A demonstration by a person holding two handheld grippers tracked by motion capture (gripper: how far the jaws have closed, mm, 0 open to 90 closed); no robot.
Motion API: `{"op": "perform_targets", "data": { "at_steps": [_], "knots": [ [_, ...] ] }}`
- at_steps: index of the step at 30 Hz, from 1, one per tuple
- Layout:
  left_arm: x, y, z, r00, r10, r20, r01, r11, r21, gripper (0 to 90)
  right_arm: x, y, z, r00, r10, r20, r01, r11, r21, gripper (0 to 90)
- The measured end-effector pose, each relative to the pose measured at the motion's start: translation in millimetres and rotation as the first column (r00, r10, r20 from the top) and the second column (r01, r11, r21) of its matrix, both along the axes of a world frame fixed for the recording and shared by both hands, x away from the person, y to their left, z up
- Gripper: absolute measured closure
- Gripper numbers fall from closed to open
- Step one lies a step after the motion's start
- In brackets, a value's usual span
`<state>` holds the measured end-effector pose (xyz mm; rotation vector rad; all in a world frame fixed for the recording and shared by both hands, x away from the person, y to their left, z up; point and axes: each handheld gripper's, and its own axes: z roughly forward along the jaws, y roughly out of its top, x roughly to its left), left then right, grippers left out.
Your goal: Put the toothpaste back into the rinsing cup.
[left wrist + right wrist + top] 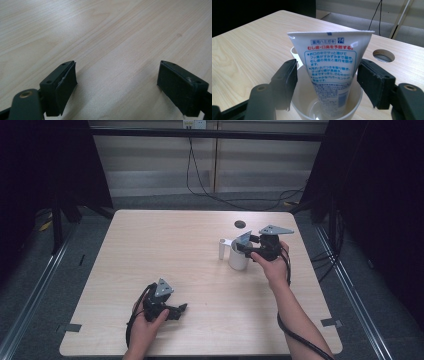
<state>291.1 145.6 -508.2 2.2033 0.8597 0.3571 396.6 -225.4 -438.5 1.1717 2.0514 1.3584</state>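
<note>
- Table: pale wood-grain top, smooth, with a soft sheen.
- Cup on the table: white plastic, smooth and slightly glossy.
- Tube standing in the cup: glossy white plastic, printed.
- Right gripper at the cup: matt black pads.
- Left gripper: same matt black.

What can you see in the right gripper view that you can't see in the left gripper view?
The right gripper view has a white tube with printed writing standing crimped end up in a white cup, between the open jaws of the right gripper, plus a round hole in the table. The left gripper view has the left gripper, jaws wide apart with nothing between them. Both views share the pale wooden table.
</note>
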Motion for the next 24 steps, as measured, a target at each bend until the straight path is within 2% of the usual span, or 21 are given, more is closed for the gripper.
{"op": "perform_targets", "data": {
  "at_steps": [9, 13, 24],
  "knots": [
    [0.0, -0.1, -0.1, 1.0000, 0.000, 0.000, 0.000, 1.0000, -0.001, 15.6, -3.0, -5.7, 3.1, 0.9999, -0.011, -0.010, 0.011, 1.000, 0.001, 28.5],
    [0.0, 0.0, 0.0, 1.0000, 0.000, -0.001, 0.000, 1.0000, -0.001, 15.6, -6.2, -5.9, 3.9, 1.0000, 0.002, -0.010, -0.002, 1.000, -0.018, 27.9],
    [-0.4, 0.0, 0.0, 1.0000, -0.006, 0.000, 0.006, 1.0000, 0.000, 15.7, -15.0, -8.7, 6.6, 0.9996, 0.025, -0.011, -0.025, 0.999, -0.029, 26.3]
  ]
}}
